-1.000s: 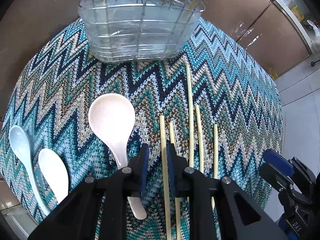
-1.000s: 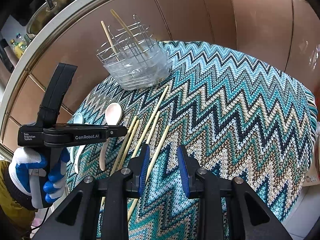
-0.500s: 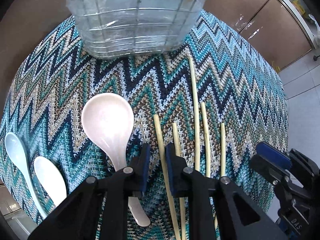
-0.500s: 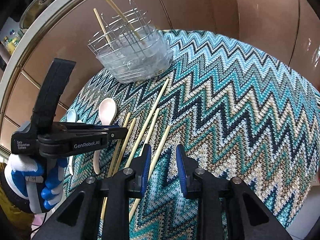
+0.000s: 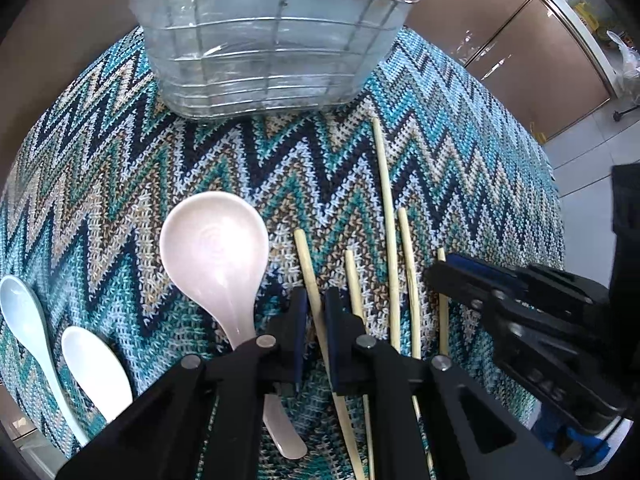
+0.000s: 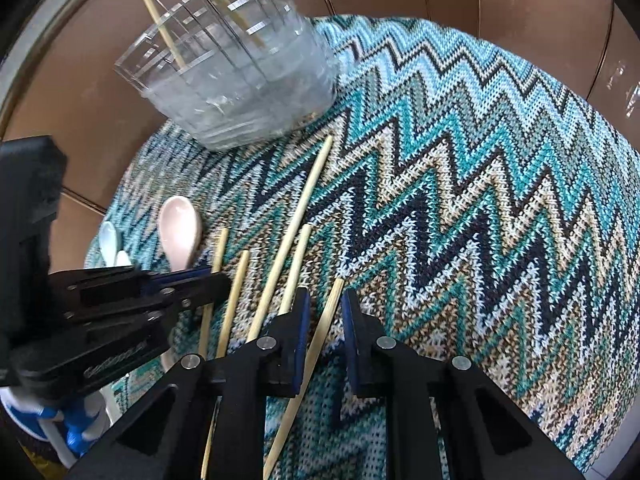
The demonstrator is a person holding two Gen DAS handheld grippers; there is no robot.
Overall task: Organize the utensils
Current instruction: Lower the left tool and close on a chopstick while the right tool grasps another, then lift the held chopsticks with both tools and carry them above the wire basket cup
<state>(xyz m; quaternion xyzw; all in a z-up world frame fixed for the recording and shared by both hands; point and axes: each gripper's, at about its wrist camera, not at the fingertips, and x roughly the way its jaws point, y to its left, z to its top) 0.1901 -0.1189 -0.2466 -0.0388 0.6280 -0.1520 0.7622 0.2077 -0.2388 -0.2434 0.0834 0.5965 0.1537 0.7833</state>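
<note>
Starting at the left of the clear plastic utensil caddy in its wire frame [image 5: 272, 40], which stands at the far edge of the zigzag-knit teal cloth [image 5: 120, 208] on the bench: a pale blue ceramic spoon [image 5: 20, 304] and a small white ceramic spoon [image 5: 92, 364] lie nearest the camera, then a larger pink ceramic soup spoon [image 5: 214, 256], all well short of the caddy. Next, the left gripper [image 5: 316, 312], jaws just drawn nearly together, and they look to be pinching the leftmost pale bamboo chopstick [image 5: 308, 268] that runs between them. Three more bamboo chopsticks [image 5: 390, 240] lie loose beside it, pointing toward the caddy. Furthest right, the right gripper [image 6: 324, 312] has its jaws closing too, straddling the rightmost bamboo chopstick [image 6: 326, 320], though a gap shows and the pads do not seem to press yet. Two chopsticks [image 6: 160, 28] already stand in the caddy. The risks, as I judge them: thin round sticks can roll or pivot out of a pinch on soft knit, the pads may snag the yarn, and the two grippers sit close enough to knock together on lifting.
</note>
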